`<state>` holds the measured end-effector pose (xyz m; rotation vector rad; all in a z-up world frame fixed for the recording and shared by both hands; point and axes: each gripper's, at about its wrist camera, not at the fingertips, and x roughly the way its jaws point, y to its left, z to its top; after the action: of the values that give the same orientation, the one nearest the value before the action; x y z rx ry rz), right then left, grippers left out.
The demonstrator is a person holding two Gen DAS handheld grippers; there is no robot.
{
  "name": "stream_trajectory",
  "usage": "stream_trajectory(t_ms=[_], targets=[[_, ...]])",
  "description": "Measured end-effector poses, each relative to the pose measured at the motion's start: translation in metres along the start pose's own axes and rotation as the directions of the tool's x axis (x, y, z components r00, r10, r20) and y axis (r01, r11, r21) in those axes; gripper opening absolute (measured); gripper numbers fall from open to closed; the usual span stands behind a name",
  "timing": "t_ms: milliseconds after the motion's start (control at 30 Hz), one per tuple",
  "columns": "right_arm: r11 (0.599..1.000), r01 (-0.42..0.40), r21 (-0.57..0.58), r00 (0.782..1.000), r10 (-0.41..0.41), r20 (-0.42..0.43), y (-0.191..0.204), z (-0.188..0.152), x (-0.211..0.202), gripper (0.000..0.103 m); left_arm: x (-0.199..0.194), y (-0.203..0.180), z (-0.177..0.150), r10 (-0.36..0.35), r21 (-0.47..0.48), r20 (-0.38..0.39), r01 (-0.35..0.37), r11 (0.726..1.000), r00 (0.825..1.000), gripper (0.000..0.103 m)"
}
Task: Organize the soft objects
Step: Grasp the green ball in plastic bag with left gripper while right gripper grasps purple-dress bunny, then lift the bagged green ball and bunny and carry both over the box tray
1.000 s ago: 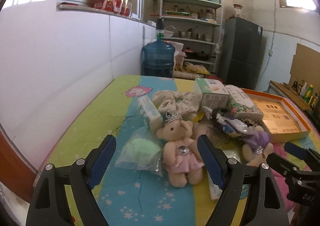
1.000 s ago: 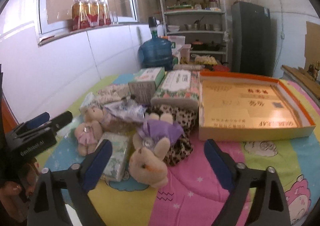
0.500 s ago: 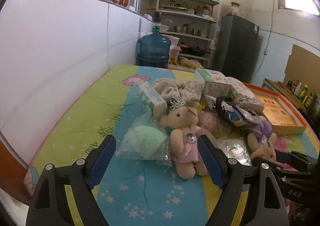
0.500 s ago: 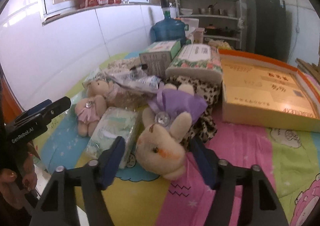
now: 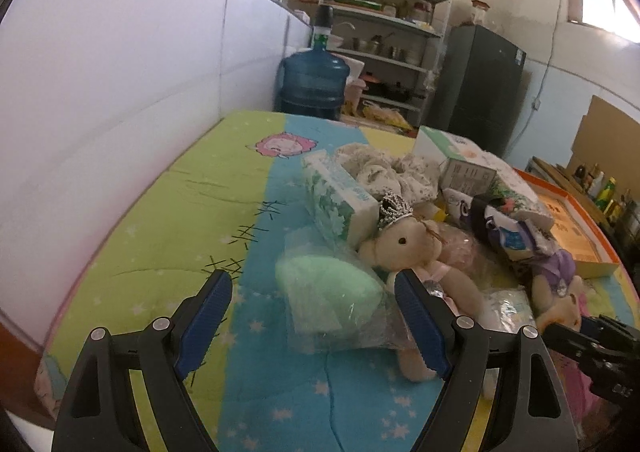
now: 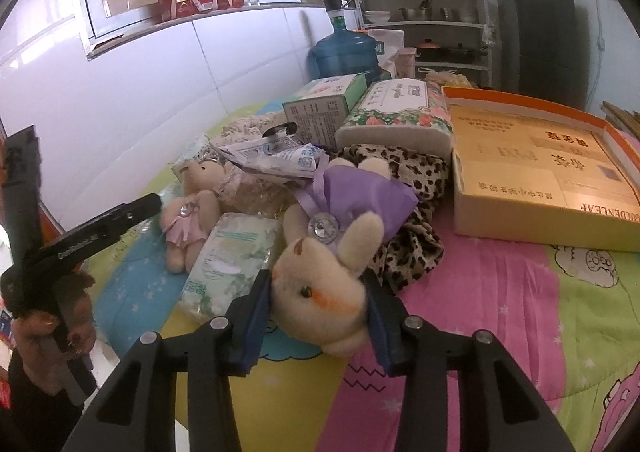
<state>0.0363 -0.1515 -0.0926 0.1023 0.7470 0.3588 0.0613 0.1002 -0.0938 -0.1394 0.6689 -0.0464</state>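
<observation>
Right gripper (image 6: 318, 302): jaws are closing on the head of the plush rabbit (image 6: 326, 296), one blue pad pressing each side; the rabbit in the purple dress is lying on the table (image 6: 500, 316) beside the leopard-print cloth (image 6: 412, 248). Left gripper (image 5: 312, 316): jaws are standing wide open, holding nothing; the bagged green sponge (image 5: 326, 294) is lying between them, just ahead of the pads. Plush bear (image 5: 412, 248) with a crown is lying just right of the sponge, behind the right-hand pad. Orange box (image 6: 540, 160) is sitting open, well right.
</observation>
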Motion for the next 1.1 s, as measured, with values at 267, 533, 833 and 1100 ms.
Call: stream_trajectory(t_ms=[267, 533, 833, 1100], targets=[[1.000, -0.007, 0.002, 1.000, 0.007, 0.006, 0.001, 0.001, -0.001, 0.044, 0.025, 0.013, -0.001, -0.069, -0.109, -0.080, 0.060, 0.992, 0.994, 0.049], [1.000, -0.011, -0.010, 0.999, 0.011, 0.033, 0.003, 0.003, -0.008, 0.044, 0.018, 0.011, -0.004, -0.061, -0.106, -0.052, 0.055, 0.993, 0.997, 0.045], [1.000, -0.016, -0.023, 0.996, 0.018, 0.087, 0.005, 0.005, -0.024, 0.044, -0.016, 0.004, -0.005, -0.038, -0.083, 0.016, 0.039, 0.996, 0.999, 0.045], [1.000, -0.012, -0.009, 0.987, 0.014, 0.162, -0.002, 0.007, -0.050, 0.044, -0.046, -0.022, 0.004, -0.074, -0.031, 0.072, 0.077, 0.997, 0.995, 0.045]])
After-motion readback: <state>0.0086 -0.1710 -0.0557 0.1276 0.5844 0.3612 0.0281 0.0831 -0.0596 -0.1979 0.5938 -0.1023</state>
